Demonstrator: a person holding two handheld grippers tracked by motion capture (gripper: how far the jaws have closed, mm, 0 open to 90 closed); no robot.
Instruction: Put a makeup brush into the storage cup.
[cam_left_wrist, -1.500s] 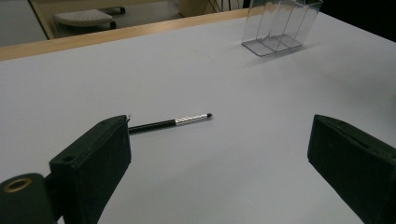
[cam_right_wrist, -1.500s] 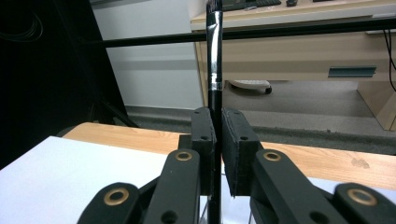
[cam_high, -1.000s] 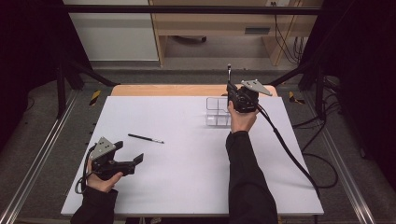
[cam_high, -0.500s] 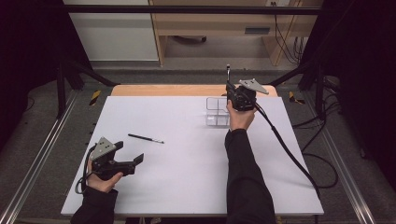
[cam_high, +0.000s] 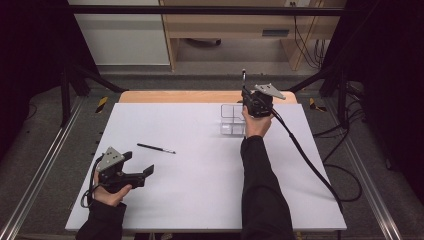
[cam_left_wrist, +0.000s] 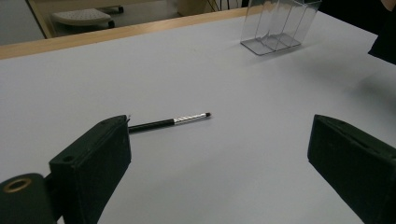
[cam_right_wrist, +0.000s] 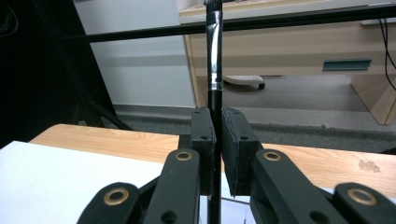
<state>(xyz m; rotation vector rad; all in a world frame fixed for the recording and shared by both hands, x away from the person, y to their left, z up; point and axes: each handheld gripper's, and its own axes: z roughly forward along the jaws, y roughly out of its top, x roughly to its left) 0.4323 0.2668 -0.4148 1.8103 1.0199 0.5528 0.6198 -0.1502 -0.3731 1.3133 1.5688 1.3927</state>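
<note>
A: Brush (cam_right_wrist: 214, 51) first. Where is it?

B: Clamped upright in my right gripper (cam_high: 246, 98), long axis vertical, over the clear organizer (cam_high: 232, 119) at the table's far edge. In the right gripper view the black foam pads (cam_right_wrist: 204, 140) squeeze the handle from both sides, and the silver ferrule stands above them at 12 o'clock. Its lower end seems to point into a compartment below, at 6 o'clock from the claw; which compartment, I can't tell.

A: Other one?

B: Second brush (cam_high: 156, 148) lies flat on the white table (cam_high: 200, 190), long axis roughly 10-to-4 in the high view. It's at about 1 o'clock from my left gripper (cam_high: 141, 168), near but apart. That hand is far nearer to it. Left jaws stand wide apart, nothing between.

A: Materials?

B: Slim black handles, shiny striped metal ferrule, small dark tip. Organizer is rigid transparent plastic, square cells, thin walls. Table is matte white, with a wooden strip (cam_high: 180, 96) behind.
</note>
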